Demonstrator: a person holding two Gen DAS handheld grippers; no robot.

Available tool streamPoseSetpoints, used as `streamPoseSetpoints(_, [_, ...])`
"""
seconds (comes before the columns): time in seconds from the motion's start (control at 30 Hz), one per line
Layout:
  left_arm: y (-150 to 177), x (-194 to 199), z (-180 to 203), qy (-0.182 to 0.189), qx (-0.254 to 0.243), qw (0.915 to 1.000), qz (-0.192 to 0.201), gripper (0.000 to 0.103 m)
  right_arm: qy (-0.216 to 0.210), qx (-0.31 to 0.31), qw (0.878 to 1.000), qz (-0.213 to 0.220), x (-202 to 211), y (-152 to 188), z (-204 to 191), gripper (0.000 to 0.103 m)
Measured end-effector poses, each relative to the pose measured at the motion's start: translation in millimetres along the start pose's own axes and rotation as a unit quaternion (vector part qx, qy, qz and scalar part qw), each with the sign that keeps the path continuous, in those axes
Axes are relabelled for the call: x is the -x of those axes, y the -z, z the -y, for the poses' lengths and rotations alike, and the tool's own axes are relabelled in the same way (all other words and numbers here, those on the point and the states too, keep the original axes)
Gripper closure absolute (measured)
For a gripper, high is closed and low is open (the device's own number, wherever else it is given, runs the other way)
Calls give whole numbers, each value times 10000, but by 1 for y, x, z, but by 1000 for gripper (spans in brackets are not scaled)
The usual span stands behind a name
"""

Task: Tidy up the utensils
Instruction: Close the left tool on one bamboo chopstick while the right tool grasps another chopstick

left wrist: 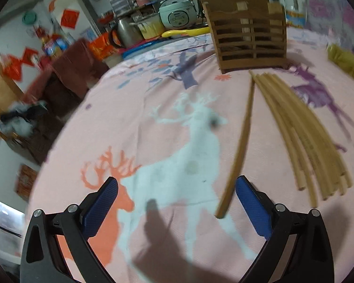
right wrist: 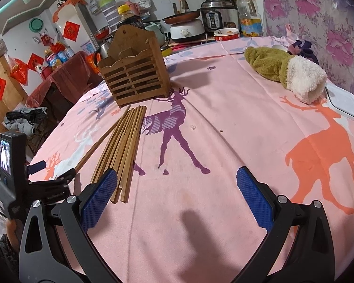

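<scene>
Evidently both tools gape empty, the left tool [left wrist: 175, 208] low over the table [right wrist: 224, 141] beside a stray chopstick [left wrist: 238, 151] split from the chopstick bundle [right wrist: 124, 151], probably to grip it for the wooden holder [right wrist: 134, 75], while the right tool [right wrist: 177, 199] waits.

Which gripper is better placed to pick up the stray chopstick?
Left. The stray chopstick ends just inside the left gripper's open jaws; the right gripper faces bare cloth.

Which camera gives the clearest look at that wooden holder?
The right wrist view: the holder is sharp there, showing its slatted front, one side and open top. The left wrist view shows it blurred, mostly front-on.
</scene>
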State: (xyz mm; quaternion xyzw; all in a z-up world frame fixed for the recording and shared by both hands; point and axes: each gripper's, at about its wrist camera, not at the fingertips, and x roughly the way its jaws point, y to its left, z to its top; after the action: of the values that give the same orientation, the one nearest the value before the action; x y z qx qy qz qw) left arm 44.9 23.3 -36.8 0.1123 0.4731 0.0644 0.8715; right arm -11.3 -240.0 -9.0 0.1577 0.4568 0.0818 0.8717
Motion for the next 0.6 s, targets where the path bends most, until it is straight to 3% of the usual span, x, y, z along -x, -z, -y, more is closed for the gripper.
streamPoseSetpoints(0.13, [0,10,14,45,-332,9991,254,5,-8,91,9999,-59,-4,-1,-1,6])
streamPoseSetpoints(0.23, [1,4,26,-79,-591,9981,118,5,-32,170,9998,-75,-6,-1,-3,6])
streamPoseSetpoints(0.3, [-1,4,23,-38,-495,9987,152,6,-31,226,9997,-65,-6,-1,-3,6])
streamPoseSetpoints(0.37, [-1,4,18,28,-345,9993,119,20,-32,276,9996,-55,-6,0,-5,6])
streamPoseSetpoints(0.5, [-1,-4,3,257,59,9996,-89,78,-29,335,9994,-38,-6,0,-6,6])
streamPoseSetpoints(0.53, [-1,-4,1,352,128,9992,-116,87,-30,333,9994,-33,-6,0,-6,6])
streamPoseSetpoints(0.6, [0,-2,3,455,99,9989,-87,89,-28,330,9994,-24,-6,0,-6,6])
